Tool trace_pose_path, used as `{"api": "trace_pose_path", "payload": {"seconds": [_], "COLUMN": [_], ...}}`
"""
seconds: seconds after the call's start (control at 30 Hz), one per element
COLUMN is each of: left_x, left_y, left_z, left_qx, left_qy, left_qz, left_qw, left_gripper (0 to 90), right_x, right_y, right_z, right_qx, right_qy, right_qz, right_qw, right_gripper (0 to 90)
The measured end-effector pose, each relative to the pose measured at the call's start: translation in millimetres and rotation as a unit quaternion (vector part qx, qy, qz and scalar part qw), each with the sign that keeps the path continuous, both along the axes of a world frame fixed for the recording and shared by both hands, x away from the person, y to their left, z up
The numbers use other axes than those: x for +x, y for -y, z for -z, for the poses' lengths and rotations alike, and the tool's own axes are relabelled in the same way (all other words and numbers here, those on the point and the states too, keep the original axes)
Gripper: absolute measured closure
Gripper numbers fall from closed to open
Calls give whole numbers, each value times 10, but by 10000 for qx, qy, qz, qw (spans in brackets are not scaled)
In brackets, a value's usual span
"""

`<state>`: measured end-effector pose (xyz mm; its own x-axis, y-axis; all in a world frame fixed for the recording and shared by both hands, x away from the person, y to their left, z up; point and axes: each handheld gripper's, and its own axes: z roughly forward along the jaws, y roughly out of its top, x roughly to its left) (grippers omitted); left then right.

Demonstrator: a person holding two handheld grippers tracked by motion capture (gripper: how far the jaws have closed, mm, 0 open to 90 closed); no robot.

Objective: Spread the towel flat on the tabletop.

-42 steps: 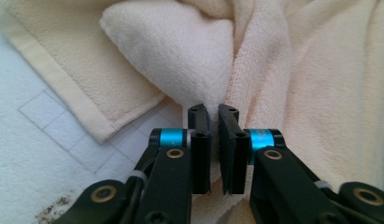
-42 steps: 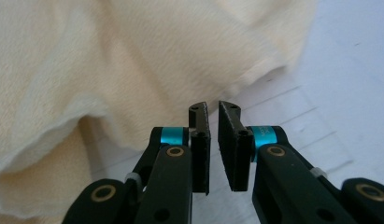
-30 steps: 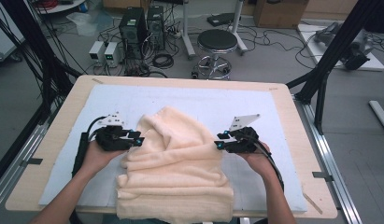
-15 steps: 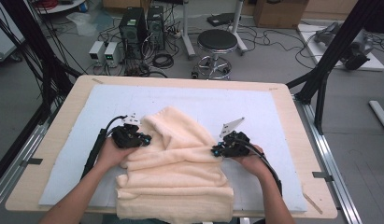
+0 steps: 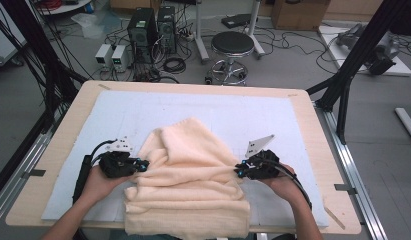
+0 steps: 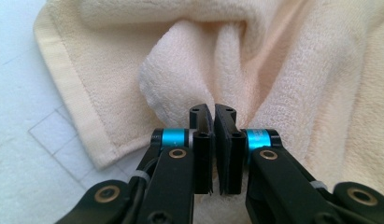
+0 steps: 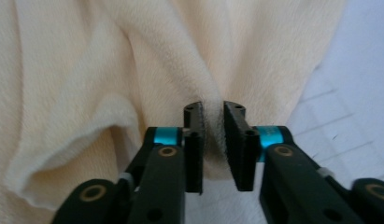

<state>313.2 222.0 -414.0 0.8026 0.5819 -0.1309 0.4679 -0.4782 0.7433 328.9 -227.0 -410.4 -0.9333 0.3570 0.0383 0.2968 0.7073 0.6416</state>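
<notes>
Left claw [image 5: 141, 164] clamped down hard on a fold of the peach towel [image 5: 190, 180], jaws basically pressed together with only a thin pinch of terry between them in the left gripper view [image 6: 213, 140], and sitting right at the towel's left edge in the high view. Right claw [image 5: 238, 171] biting into the opposite edge, jaws a touch wider, with a thicker ridge of cloth bunched up between the pads in the right gripper view [image 7: 213, 144]; just been easing open a little after squeezing, yet cloth clearly caught between the jaws. Both hands coming in from the near edge, one on each side of the towel, roughly level with each other. Towel itself lying rumpled in the middle of the worktop [image 5: 63, 150], on top of the pale blue mat [image 5: 243, 110], with a humped fold rising toward the far side and a flatter, wider layer spilling toward the near edge and hanging slightly over it. Hemmed border of the towel showing off to the left of the left claw in its own view [image 6: 73, 98], mat beneath. Grey three-cornered plates sticking up on top of both claws, black cables trailing back along the forearms. Beyond the worktop: a round black stool [image 5: 236, 44], a couple of computer towers [image 5: 153, 22] and plenty of loose cable on the floor.
</notes>
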Motion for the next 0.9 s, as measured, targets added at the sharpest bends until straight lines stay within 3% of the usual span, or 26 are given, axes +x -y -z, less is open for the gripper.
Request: {"api": "trace_pose_path", "payload": {"seconds": [0.07,0.23,0.3,0.37,0.4,0.43,0.6,0.67,0.73,0.8,0.9], "left_x": [20,159,219,271,305,336,384,408,439,456,485], "left_y": [-37,-95,-87,-69,-74,-82,-69,-86,-118,-128,-131], "left_z": [-44,-110,-65,18,66,123,185,193,199,193,160], "left_qx": [-63,-203,-50,351,380,352,404,380,254,224,178], "left_qy": [23,155,195,214,116,4,-55,-56,-167,-155,71], "left_qz": [-78,-481,-636,-804,-817,-877,-902,-908,-932,-979,-1222], "left_qw": [9999,9985,9978,9959,9959,9955,9951,9951,9952,9948,9923], "left_gripper": [821,696,677,678,680,678,674,809,869,884,892], "right_x": [27,214,326,433,502,561,742,792,822,801,758], "right_y": [22,-1,-72,-159,-219,-262,-416,-455,-453,-454,-362], "right_z": [-65,-214,-216,-175,-122,-75,134,210,229,203,84], "right_qx": [215,542,487,259,182,140,91,20,195,141,252], "right_qy": [34,365,416,525,583,493,300,188,19,18,175], "right_qz": [93,450,565,634,611,604,832,941,881,811,947], "right_qw": [9997,9968,9963,9963,9963,9969,9960,9954,9959,9966,9950], "right_gripper": [698,659,655,647,647,640,598,638,818,852,855]}}
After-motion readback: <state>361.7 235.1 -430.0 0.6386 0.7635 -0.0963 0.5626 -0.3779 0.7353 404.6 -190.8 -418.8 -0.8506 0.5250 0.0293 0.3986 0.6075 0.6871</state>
